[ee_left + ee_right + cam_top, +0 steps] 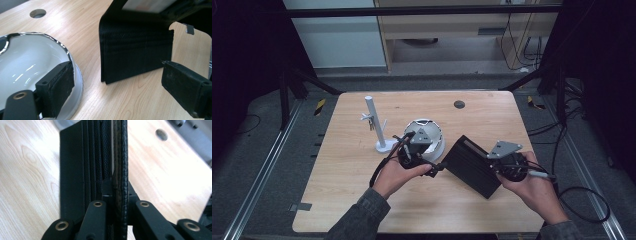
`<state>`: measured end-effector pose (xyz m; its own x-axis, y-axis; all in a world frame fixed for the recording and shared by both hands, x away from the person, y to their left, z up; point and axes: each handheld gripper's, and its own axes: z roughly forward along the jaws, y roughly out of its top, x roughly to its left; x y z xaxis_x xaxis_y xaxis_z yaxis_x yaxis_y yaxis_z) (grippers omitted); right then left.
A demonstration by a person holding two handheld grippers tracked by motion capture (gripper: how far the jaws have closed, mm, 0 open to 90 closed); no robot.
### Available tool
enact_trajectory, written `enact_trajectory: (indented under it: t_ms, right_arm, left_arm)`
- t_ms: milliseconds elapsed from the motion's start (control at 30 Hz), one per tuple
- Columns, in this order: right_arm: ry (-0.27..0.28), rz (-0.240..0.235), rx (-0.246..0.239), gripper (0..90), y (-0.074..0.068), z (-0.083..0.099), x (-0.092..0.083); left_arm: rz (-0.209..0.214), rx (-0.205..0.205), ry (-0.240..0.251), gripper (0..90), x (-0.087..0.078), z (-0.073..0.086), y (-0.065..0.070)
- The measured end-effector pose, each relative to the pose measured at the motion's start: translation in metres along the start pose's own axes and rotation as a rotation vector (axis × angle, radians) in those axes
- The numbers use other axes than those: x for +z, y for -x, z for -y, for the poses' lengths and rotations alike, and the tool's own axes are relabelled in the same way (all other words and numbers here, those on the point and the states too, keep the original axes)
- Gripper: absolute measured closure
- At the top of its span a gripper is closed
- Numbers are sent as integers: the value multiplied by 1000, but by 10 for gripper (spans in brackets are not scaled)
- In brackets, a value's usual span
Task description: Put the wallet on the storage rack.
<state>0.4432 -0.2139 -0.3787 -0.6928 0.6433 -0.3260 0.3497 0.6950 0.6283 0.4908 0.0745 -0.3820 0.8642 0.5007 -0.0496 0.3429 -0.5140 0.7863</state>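
A black fold-over wallet [472,165] lies slanted across the table's middle right. My right gripper [493,168] is shut on its near right end. In the right gripper view the jaws [117,192] pinch one textured leather flap of the wallet [95,157], with the card-slot layers just left of it. My left gripper [435,168] stands open at the wallet's left end. In the left gripper view its pads [58,86] are wide apart around bare wood, and the wallet [135,52] rises a little beyond them, untouched.
A white bowl [439,142] with a chrome rim sits just left of the wallet, right beside the left pad in the left gripper view [30,57]. A white post on a round base [374,122] stands farther left. A cable hole [459,104] marks the far middle.
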Motion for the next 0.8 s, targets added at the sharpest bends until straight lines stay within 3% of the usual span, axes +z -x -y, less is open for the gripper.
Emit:
enact_trajectory:
  t_ms: [433,533,800]
  right_arm:
    - [133,5,15,845,7,0,-20]
    - [158,3,13,845,7,-2,-22]
    - [212,-11,9,845,4,-8,-28]
  left_arm:
    - [8,26,7,93,-9,-1,-6]
    - [27,17,18,93,-13,-3,-9]
    - [63,42,20,93,-15,-2,-12]
